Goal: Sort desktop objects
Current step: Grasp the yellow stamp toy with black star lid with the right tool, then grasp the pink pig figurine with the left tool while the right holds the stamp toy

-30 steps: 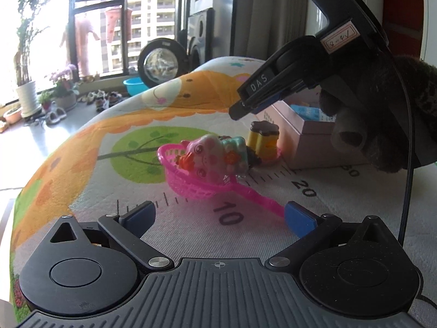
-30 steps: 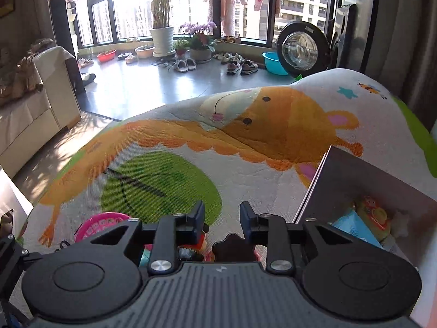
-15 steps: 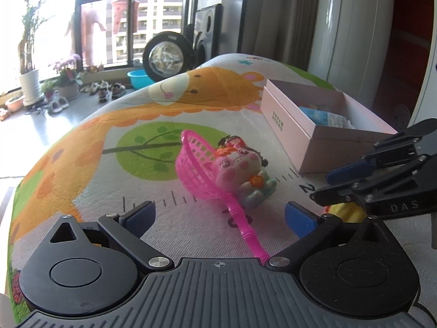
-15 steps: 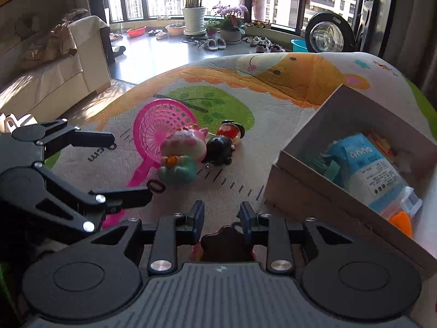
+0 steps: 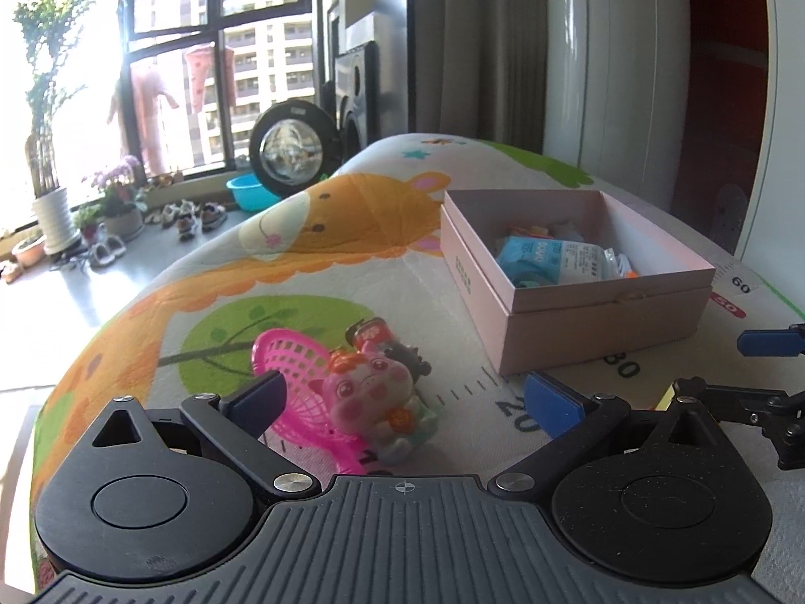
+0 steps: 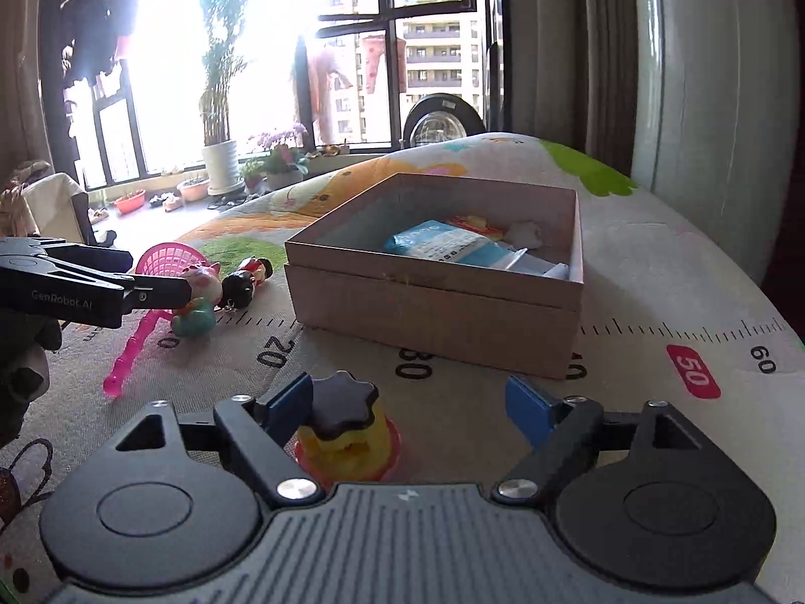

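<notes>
This is a lived-in apartment home, seen from a children's play mat (image 5: 312, 261) printed with a giraffe, a tree and a ruler scale; beyond the mat a tall window (image 5: 211, 50) looks out on high-rise residential blocks, with clothes hanging to dry before it. Beneath that window stand potted plants (image 6: 221, 161), pairs of shoes (image 5: 193, 214) and a blue basin (image 5: 249, 191); just right of the window sits a washing machine (image 5: 287, 143), and right of that hang curtains (image 5: 478, 40).
</notes>
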`<control>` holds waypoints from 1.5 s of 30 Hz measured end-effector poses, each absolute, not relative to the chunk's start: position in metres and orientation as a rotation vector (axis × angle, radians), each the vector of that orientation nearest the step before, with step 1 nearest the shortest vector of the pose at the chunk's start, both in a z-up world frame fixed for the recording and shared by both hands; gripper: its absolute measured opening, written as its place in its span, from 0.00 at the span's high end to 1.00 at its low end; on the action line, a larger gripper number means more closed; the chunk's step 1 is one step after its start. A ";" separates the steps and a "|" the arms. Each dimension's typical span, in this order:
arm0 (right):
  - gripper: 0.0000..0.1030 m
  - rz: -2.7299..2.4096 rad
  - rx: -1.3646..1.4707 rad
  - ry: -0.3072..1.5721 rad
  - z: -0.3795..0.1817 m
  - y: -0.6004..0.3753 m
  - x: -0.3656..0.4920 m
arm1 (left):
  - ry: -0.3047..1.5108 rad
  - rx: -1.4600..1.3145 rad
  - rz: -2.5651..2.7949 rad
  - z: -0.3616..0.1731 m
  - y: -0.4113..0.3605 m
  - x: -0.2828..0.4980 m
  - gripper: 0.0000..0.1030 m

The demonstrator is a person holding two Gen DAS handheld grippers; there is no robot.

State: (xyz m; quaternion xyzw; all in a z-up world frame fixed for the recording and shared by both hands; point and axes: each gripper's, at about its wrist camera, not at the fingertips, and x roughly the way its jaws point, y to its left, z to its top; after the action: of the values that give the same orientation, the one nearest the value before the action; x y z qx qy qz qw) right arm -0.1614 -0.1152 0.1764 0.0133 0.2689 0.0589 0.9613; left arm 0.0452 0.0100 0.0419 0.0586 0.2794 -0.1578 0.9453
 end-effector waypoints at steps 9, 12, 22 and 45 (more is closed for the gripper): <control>0.00 0.201 0.011 0.516 0.169 -0.099 -0.179 | 0.629 0.174 -0.246 0.018 -0.001 0.079 0.01; 0.00 0.238 0.002 0.580 0.165 -0.092 -0.173 | 0.673 0.191 -0.219 0.013 -0.002 0.090 0.19; 0.00 0.262 0.103 0.724 0.149 -0.096 -0.160 | 0.654 0.210 -0.254 0.018 -0.002 0.076 0.52; 0.55 0.247 -0.069 0.718 0.166 -0.079 -0.133 | 0.689 0.317 -0.548 0.009 -0.038 -0.014 0.32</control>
State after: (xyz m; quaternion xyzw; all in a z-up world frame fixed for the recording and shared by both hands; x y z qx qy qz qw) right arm -0.1327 -0.0789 0.1662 -0.0335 0.3504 0.1206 0.9282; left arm -0.0144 -0.0377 0.0093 0.1526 0.3321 -0.2643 0.8925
